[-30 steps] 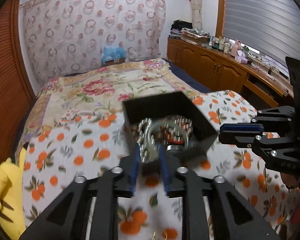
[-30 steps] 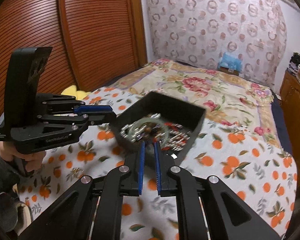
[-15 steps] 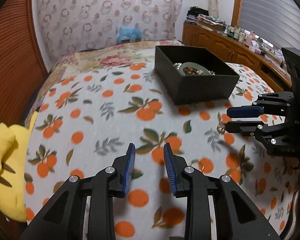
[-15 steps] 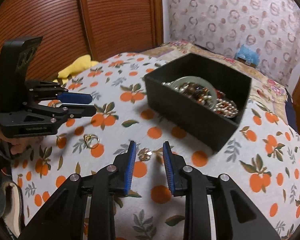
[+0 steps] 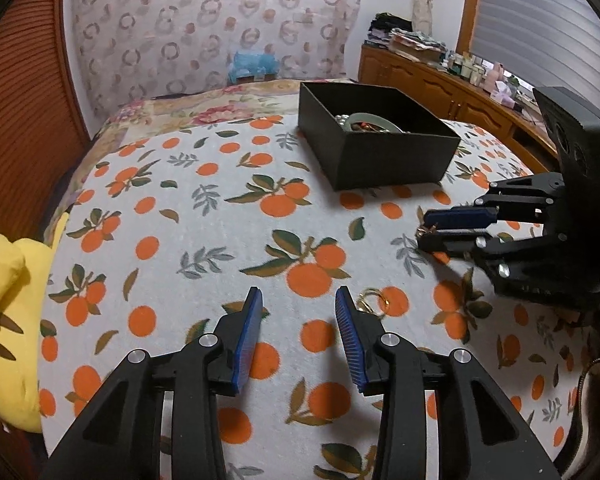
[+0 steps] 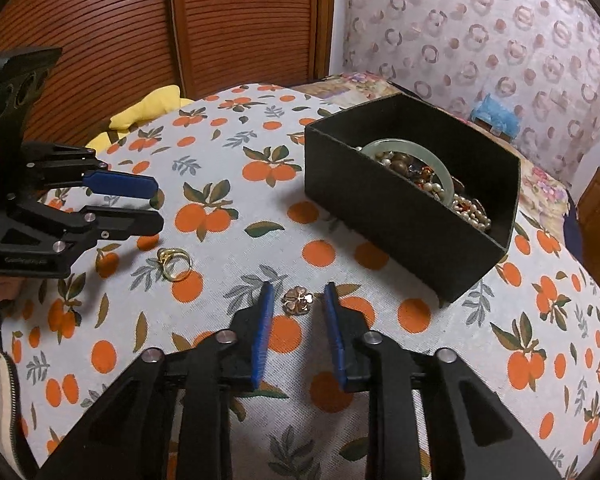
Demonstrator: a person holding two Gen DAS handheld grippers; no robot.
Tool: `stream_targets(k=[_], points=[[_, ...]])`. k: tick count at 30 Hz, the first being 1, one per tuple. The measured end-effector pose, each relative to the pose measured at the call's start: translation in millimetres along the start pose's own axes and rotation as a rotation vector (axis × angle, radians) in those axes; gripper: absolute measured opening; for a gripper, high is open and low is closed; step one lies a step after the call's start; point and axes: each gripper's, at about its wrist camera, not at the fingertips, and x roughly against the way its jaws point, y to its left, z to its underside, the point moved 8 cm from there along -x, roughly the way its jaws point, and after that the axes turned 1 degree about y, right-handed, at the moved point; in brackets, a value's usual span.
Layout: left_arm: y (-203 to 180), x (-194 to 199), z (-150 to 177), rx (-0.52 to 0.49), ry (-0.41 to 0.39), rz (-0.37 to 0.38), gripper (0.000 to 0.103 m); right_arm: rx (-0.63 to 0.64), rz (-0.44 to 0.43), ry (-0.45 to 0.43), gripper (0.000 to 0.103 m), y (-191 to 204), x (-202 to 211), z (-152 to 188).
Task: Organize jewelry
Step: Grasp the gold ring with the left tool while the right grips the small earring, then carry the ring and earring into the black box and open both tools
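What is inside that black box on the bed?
The black box holds a pale green bangle and a heap of beads and pearls. The near wall hides whatever lies beneath them.

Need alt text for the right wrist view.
The right tool, closing, straddles a small flower-shaped brooch on the orange-print cloth. A gold ring lies left, near the left tool; a black box of jewelry sits behind.
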Motion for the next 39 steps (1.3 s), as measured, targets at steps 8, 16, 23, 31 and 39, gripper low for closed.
stream_targets(k=[8,16,23,31,39], points=[[-13.5,3.4,2.0,-0.019,-0.002,0.023,0.036,-0.039,-0.002,-0.032,0.016,-6.2,14.5,1.7],[-31.8,-1.7,2.6,-0.052,0.008,0.055,0.042,-0.059,0.015,-0.041,0.016,-11.1,27.4,9.7],[-43.5,-12.9,3.3,-0.104,0.027,0.041,0.042,-0.076,0.022,-0.039,0.016,-16.2,27.7,15.5],[-45.7,-13.3,2.0,-0.126,0.008,0.027,0.018,-0.084,0.022,-0.042,0.016,-20.1,28.6,16.5],[-39.6,-13.3,-7.2,-0.099,-0.002,0.023,0.01,-0.088,0.014,-0.063,0.016,-25.5,34.3,8.5]])
